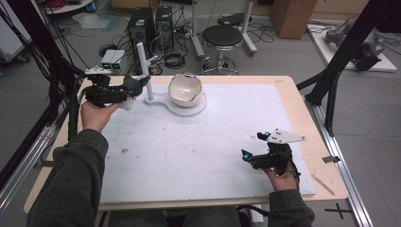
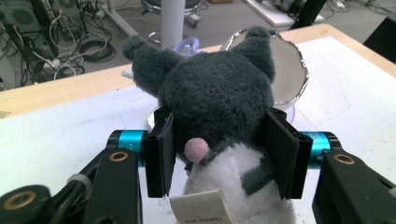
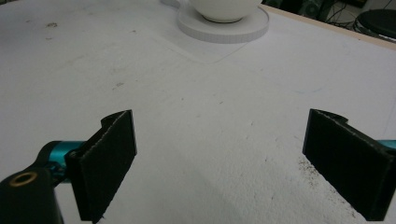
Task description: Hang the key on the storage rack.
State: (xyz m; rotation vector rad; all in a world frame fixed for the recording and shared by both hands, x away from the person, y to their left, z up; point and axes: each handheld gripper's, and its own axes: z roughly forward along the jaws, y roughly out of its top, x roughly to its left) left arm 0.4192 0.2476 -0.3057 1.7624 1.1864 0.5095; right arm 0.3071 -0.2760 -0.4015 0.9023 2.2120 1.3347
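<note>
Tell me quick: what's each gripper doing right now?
Left gripper: closed on the plush toy, near the bowl.
Right gripper: open, holding nothing, over the table.

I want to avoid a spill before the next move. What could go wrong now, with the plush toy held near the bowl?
1. The left gripper pinches the grey plush toy on its soft sides, so it may slip or tilt.
2. The white post stands close beside the toy and could be knocked.
3. The bowl has a jagged rim, which might snag the plush.
</note>
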